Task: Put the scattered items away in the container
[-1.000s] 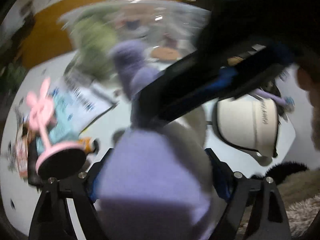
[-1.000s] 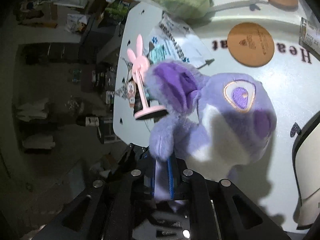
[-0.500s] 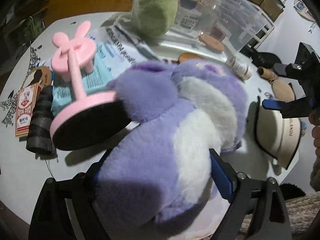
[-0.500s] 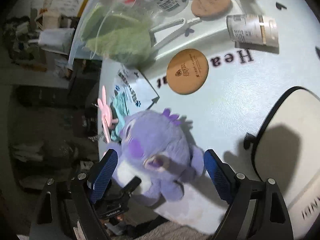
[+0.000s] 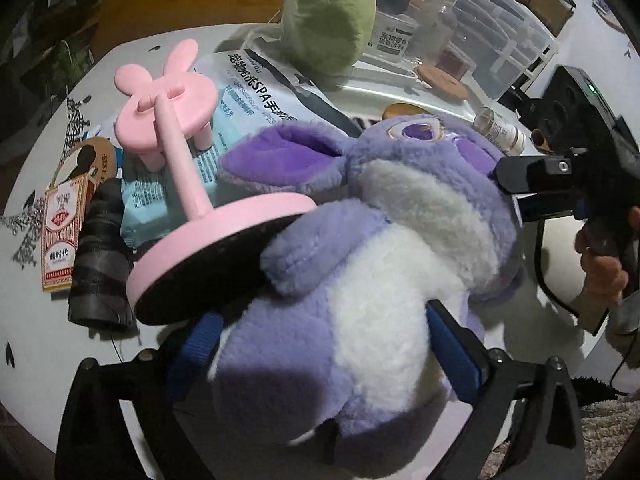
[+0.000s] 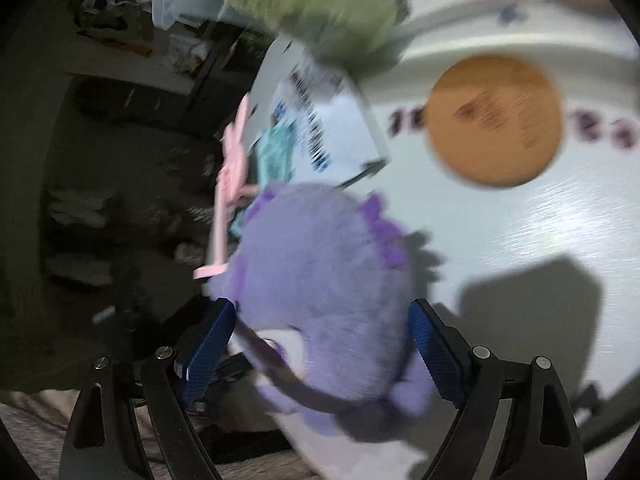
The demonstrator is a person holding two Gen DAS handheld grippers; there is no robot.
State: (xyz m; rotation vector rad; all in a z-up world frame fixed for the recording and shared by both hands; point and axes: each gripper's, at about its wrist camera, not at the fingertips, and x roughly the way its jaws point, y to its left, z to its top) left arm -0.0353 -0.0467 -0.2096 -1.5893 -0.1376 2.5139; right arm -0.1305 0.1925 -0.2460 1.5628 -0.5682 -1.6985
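- The purple plush toy (image 5: 360,264) sits between the blue pads of the left gripper (image 5: 326,344), which looks closed around its lower body; its head points away toward the clear plastic container (image 5: 500,40) at the far side of the worktop (image 5: 36,344).
- The right gripper (image 6: 322,344) is spread wide, one pad on each side of the toy's head, and does not seem to squeeze it. That view is blurred, so contact is hard to judge.
- My reading: the toy is on its way to the container, carried by the left gripper.
- To do it well, keep a firm hold low on the soft body; plush gives way and can slip out.
- A pink bunny stand (image 5: 188,184) lies tipped against the toy's arm. Lift the toy up and clear of its round base so it is not dragged along.
- A green plush (image 5: 328,12) already rests at the near end of the container, so aim for free room beside it.
- A cork coaster (image 6: 494,120) and a small bottle (image 5: 498,130) lie along the way; pass above them.
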